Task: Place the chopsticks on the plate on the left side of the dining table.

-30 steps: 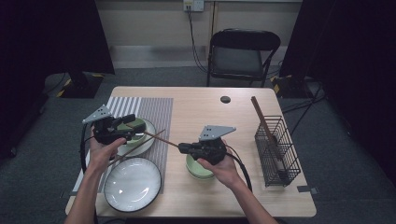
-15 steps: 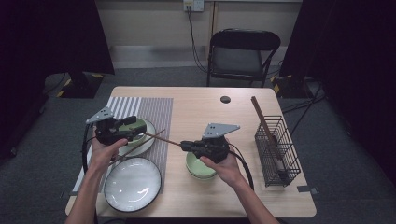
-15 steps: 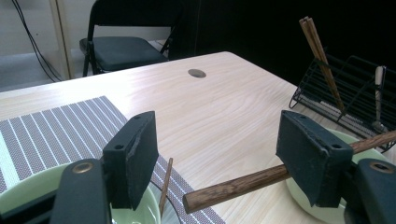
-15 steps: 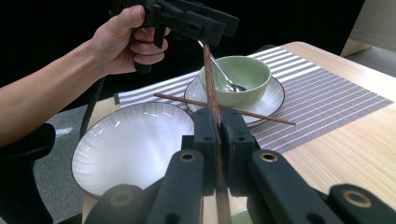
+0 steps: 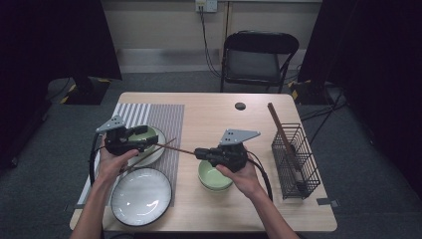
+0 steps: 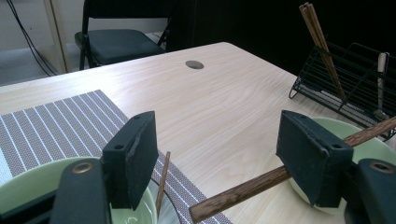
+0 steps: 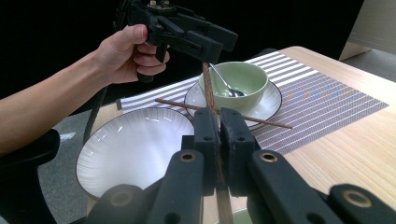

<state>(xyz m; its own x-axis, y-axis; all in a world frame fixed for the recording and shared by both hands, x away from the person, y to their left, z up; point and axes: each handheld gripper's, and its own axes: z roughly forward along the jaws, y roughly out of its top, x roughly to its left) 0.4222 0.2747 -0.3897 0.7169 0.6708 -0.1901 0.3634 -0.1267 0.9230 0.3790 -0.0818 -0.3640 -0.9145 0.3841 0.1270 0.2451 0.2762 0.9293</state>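
Observation:
My right gripper (image 5: pixel 200 152) (image 7: pixel 218 126) is shut on a dark wooden chopstick (image 5: pixel 183 149) (image 7: pixel 206 86), held level over the table. That chopstick (image 6: pixel 243 189) reaches left, and its tip lies between the jaws of my left gripper (image 5: pixel 148 142) (image 6: pixel 219 140), which stand open and apart from it. A second chopstick (image 5: pixel 155 149) (image 7: pixel 261 121) (image 6: pixel 162 183) lies across the white saucer (image 5: pixel 158 149) (image 7: pixel 271 100). On that saucer stands a green bowl (image 5: pixel 145 133) (image 7: pixel 243 77) with a spoon (image 7: pixel 224 84) in it.
A large white plate (image 5: pixel 141 195) (image 7: pixel 135 144) sits near the front edge, left. Another green bowl (image 5: pixel 214 177) (image 6: pixel 373 144) is under my right hand. A black wire basket (image 5: pixel 294 159) (image 6: pixel 345 79) with chopsticks (image 5: pixel 278 127) (image 6: pixel 322 46) stands at the right. A striped placemat (image 5: pixel 166 119) lies under the dishes.
My right gripper, with the chopstick in it, has edged slightly away from the person. The left gripper has stayed where it was.

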